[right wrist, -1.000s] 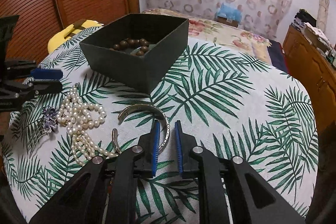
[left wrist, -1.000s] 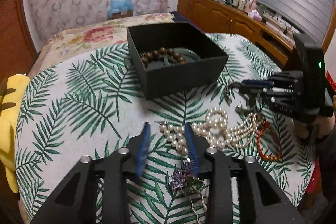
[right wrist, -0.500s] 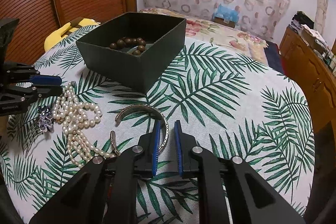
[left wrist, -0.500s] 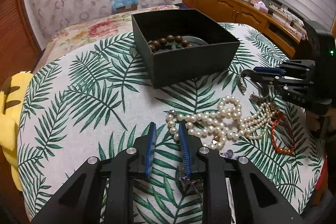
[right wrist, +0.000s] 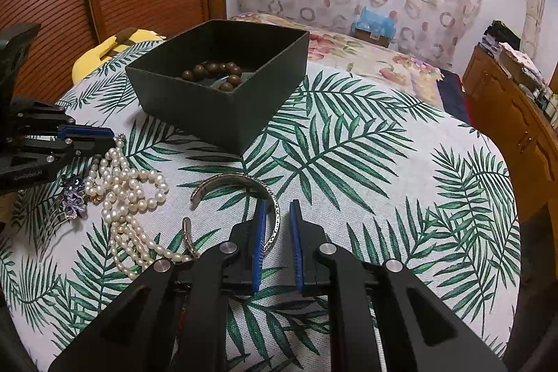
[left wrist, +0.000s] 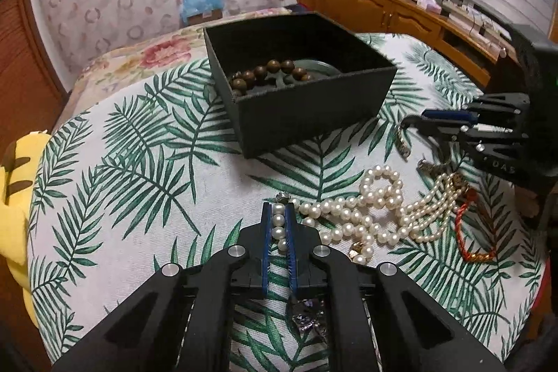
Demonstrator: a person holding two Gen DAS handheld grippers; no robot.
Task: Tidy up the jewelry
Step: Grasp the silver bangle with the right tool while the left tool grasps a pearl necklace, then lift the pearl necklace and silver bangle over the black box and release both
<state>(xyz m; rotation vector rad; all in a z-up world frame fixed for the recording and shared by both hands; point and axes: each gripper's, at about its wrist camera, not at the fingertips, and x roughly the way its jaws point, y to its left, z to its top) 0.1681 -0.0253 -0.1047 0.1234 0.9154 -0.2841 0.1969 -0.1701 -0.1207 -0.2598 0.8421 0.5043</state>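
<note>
A dark box (left wrist: 314, 114) on the palm-print tablecloth holds a brown bead bracelet (left wrist: 270, 74); the box also shows in the right wrist view (right wrist: 216, 114). My left gripper (left wrist: 278, 210) is shut on one end of the pearl necklace (left wrist: 352, 215), whose rest lies on the cloth to the right. It also shows in the right wrist view (right wrist: 129, 183). My right gripper (right wrist: 279, 208) is narrowly open, its fingers on either side of a silver cuff bracelet (right wrist: 237, 183) lying on the cloth.
A purple brooch (right wrist: 73, 197) lies left of the pearls, under my left gripper (left wrist: 307, 319). A red cord bracelet (left wrist: 467, 232) lies at the right. A yellow plush toy (left wrist: 14, 197) sits off the table's left edge. A wooden cabinet (right wrist: 512, 128) stands to the right.
My left gripper moved forward over the brooch to the necklace's end and closed on the pearls. My right gripper has stayed around the cuff.
</note>
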